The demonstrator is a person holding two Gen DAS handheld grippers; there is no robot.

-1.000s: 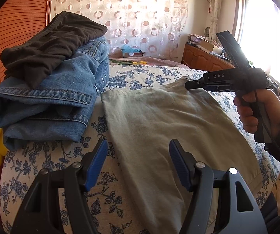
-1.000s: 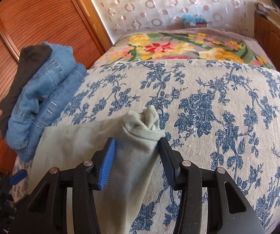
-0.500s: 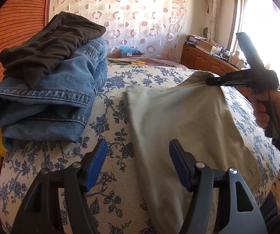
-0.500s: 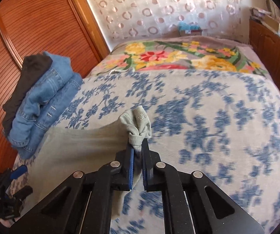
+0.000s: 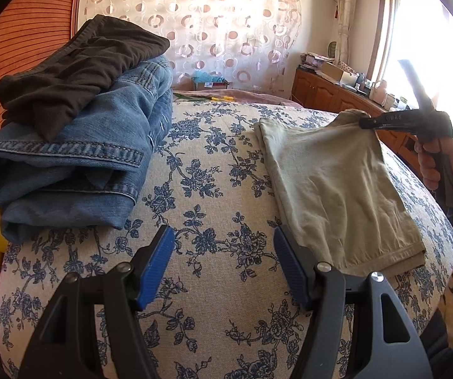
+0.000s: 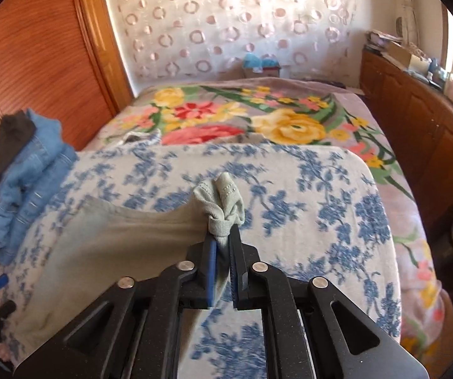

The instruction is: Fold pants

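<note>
So the khaki pants are lying on the blue-flowered bedspread, already doubled up into a longish panel; long axis runs from the hem end near the bed's front edge back toward the far corner, where the right gripper has a bunched wad of the cloth; its jaws have just been closing and then eased a hair, and they're clamped on that corner, fabric plainly pinched between the blue pads; the corner is lifted off the bed and the cloth sags down from it.

The left gripper is hovering over bare bedspread with its jaws well apart and nothing between them; the pants sit off to its right, the near hem corner just beside its right finger; so the left one is the nearer hand for the hem end, the right one owns the far end.

My read is that the coming fold turns on that: the held end has to travel along the long axis toward the hem, or the left has to slide right and grab the hem first; I can't really tell from the right wrist view (it's a bit smeared) how many layers are in the pinch.

The jeans with a dark garment on top are stacked well apart at the left.
</note>
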